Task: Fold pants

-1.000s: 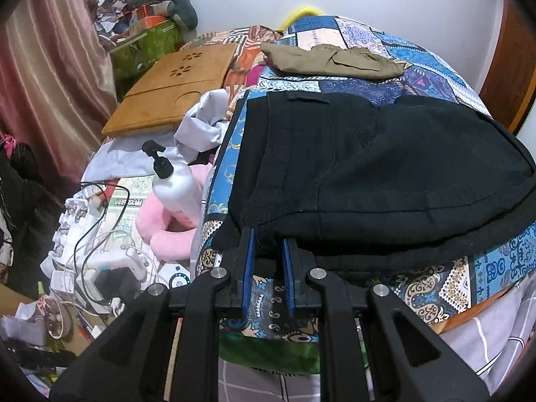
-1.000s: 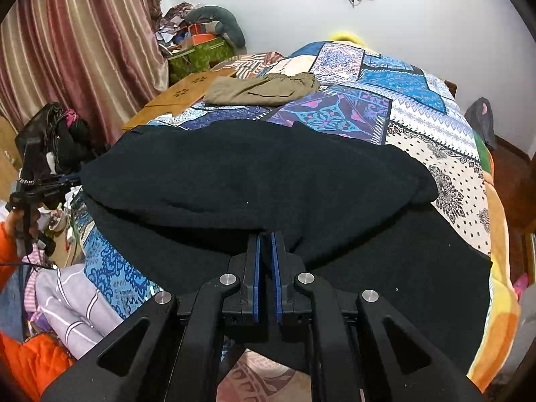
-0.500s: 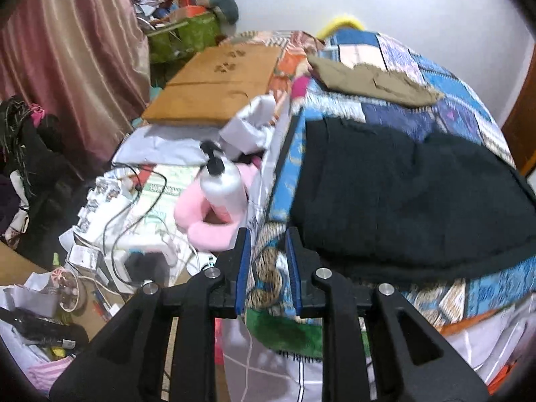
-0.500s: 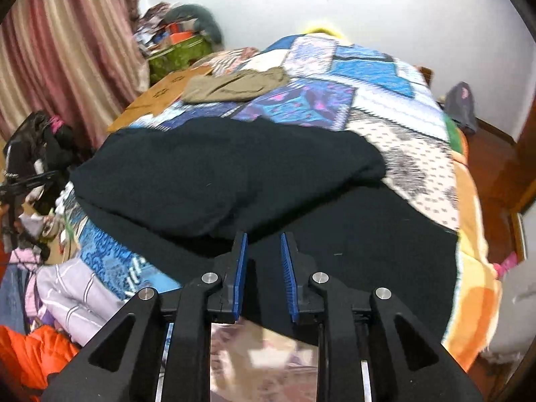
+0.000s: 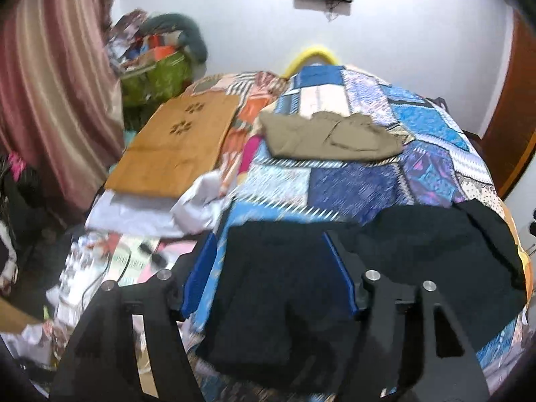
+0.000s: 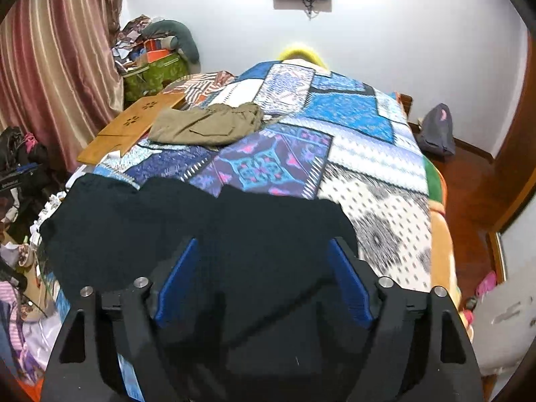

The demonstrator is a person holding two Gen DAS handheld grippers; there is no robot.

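Note:
The black pants (image 5: 385,268) lie folded over on the patchwork quilt (image 5: 351,187) at the near edge of the bed; they also show in the right wrist view (image 6: 207,234). My left gripper (image 5: 268,268) is wide open and empty, raised above the pants' left end. My right gripper (image 6: 263,268) is wide open and empty, raised above the pants' right part. The near hem of the pants is hidden behind the gripper bodies.
Folded olive pants (image 5: 328,134) lie farther back on the quilt (image 6: 351,154). A brown board (image 5: 177,147) sits at the bed's left side. Clutter, cables and a pink item lie on the floor at left (image 5: 110,261). A curtain (image 5: 57,93) hangs left.
Both grippers have opened wide, let go of the black pants and lifted back from the bed edge. The pants now lie still, folded over.

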